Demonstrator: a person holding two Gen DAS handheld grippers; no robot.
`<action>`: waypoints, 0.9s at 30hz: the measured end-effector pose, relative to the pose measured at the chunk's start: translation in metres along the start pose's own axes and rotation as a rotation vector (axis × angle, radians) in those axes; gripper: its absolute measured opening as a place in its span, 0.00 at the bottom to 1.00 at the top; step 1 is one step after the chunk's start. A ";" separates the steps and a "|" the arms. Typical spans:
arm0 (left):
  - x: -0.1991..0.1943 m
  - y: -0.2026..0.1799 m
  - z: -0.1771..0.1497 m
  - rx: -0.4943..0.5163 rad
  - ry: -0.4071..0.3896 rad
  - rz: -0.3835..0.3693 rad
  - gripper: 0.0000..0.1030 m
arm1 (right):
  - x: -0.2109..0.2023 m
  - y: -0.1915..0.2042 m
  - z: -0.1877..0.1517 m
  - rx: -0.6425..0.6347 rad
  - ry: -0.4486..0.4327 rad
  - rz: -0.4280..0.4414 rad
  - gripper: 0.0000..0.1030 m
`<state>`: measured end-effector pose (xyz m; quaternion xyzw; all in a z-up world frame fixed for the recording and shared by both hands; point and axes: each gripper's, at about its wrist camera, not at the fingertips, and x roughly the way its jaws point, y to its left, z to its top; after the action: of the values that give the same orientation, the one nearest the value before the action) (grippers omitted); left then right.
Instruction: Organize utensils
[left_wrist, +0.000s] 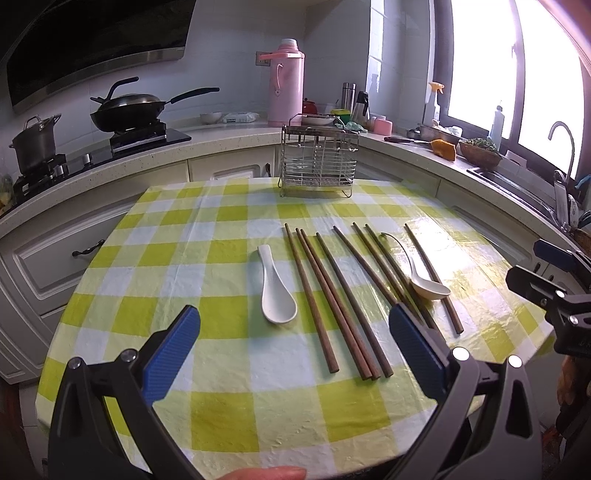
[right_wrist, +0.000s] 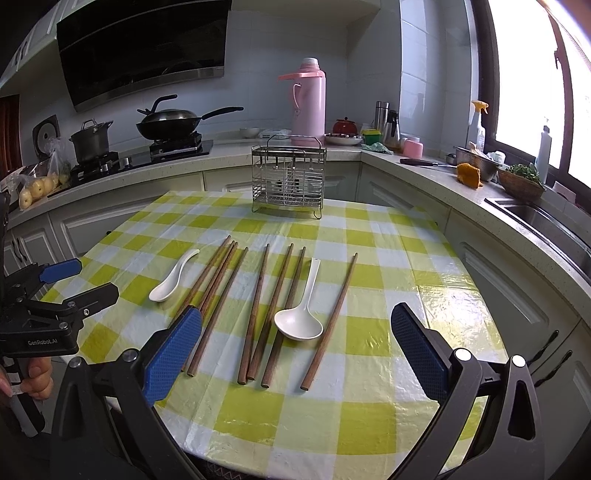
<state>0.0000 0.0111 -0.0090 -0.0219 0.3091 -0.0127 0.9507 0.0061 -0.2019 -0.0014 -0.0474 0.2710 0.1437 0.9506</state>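
Both hand-held grippers hover above the near edge of the desk (right_wrist: 369, 417), jaws spread wide, holding nothing. Left hand-held gripper (left_wrist: 295, 334): short white spoon (left_wrist: 275, 290) lies ahead between its fingers. Right hand-held gripper (right_wrist: 295, 334): long-handled ladle spoon (right_wrist: 301, 315) lies ahead, among brown chopsticks (right_wrist: 258, 314). Wire utensil rack (right_wrist: 288, 177) stands at the far edge.

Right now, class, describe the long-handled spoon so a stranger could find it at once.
Start at the checked tablecloth and its row of wooden chopsticks. The long-handled spoon lies among those toward the window side. Unlike the short spoon at the row's other end, its handle is long and thin.
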 end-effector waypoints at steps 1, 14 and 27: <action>0.002 0.001 0.000 -0.004 0.011 0.001 0.96 | 0.001 -0.001 0.000 0.003 -0.002 -0.001 0.93; 0.061 0.039 0.003 -0.039 0.121 0.027 0.95 | 0.052 -0.038 -0.002 0.112 0.059 0.004 0.93; 0.129 0.059 0.043 -0.097 0.247 0.035 0.96 | 0.131 -0.058 0.032 0.145 0.182 0.021 0.90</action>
<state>0.1300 0.0669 -0.0528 -0.0605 0.4244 0.0164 0.9033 0.1457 -0.2196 -0.0427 0.0112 0.3666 0.1288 0.9213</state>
